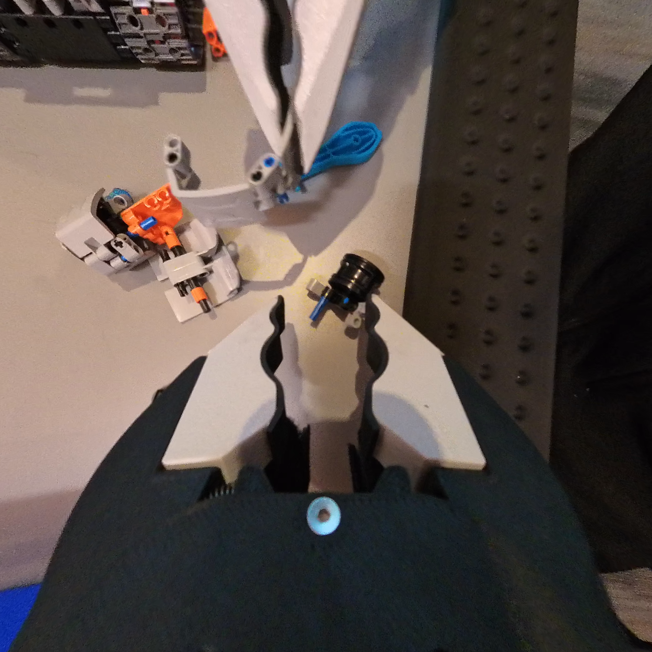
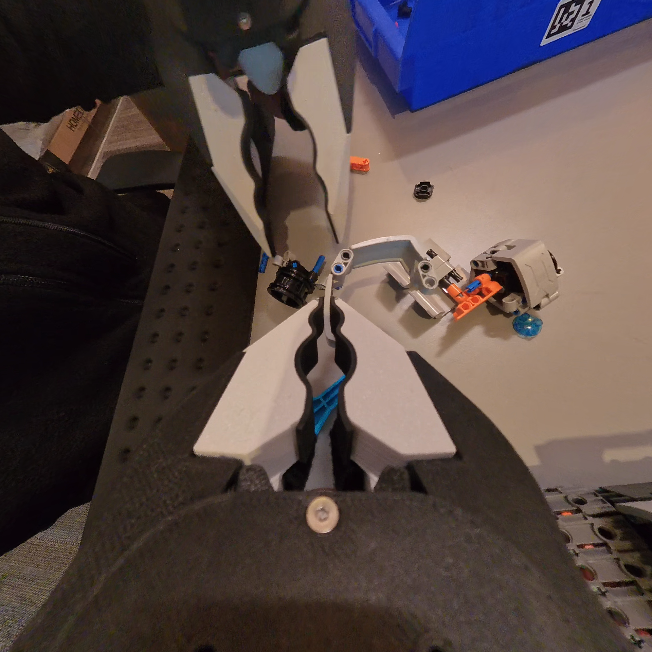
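My left gripper is open on the table, and its right fingertip is next to a black wheel hub with blue pins and a small grey connector. My right gripper is shut on a blue fin piece joined to the end of a grey curved panel. In the left wrist view the right gripper comes in from the top, with the fin sticking out beside it. The panel lies on the table. An orange and grey block assembly lies to the left. The hub sits by the open left gripper.
A black perforated board runs along the table edge. A blue bin stands behind. A small orange piece, a black round piece and a clear blue disc lie loose. A black block structure stands at the far edge. About 6 centimeters separates my left fingertips from my right.
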{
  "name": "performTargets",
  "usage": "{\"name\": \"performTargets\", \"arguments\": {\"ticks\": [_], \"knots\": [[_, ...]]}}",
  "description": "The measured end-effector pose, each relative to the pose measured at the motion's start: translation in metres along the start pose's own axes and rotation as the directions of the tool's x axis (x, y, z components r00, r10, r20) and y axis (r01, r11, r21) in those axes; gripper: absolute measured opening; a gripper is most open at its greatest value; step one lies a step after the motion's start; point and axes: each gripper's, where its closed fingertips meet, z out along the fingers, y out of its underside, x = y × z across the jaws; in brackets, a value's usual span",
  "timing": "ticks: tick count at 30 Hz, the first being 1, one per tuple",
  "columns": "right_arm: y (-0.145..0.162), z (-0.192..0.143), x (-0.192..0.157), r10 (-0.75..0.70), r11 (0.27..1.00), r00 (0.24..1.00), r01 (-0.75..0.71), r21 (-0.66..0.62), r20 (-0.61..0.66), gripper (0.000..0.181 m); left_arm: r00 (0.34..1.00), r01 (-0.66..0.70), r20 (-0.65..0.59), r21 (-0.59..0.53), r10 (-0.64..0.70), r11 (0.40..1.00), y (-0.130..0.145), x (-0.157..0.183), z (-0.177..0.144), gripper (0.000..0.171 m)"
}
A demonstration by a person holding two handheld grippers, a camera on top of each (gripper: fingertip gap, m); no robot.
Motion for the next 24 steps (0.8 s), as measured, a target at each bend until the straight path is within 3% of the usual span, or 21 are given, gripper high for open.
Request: {"name": "performTargets", "arguments": {"ticks": [5,10,17,19,24], "knots": [[0.001,0.000,0.001,0.000,1.000,1.000,0.000,-0.003,-0.002,0.000,0.985,0.060,-0.155,-0.054,-0.068,0.997,0.004,0.001,0.014,0.036],[0.001,0.000,0.001,-0.003,1.000,1.000,0.003,-0.004,-0.002,0.000,0.964,0.083,-0.243,-0.112,-0.108,0.990,0.011,0.014,0.026,0.041],[0.004,0.004,-0.001,-0.004,1.000,1.000,0.005,-0.017,0.009,0.000,0.969,0.108,-0.226,0.007,-0.104,0.994,0.002,0.019,0.029,0.018],[0.004,0.004,-0.002,-0.002,1.000,1.000,0.002,-0.018,0.012,0.000,0.977,0.098,-0.192,0.043,-0.088,0.994,-0.001,0.018,0.029,0.004],[0.002,0.004,-0.003,0.006,1.000,1.000,-0.006,-0.007,0.023,0.000,0.989,0.098,-0.120,0.115,-0.084,0.988,-0.006,0.018,0.027,0.002]]}}
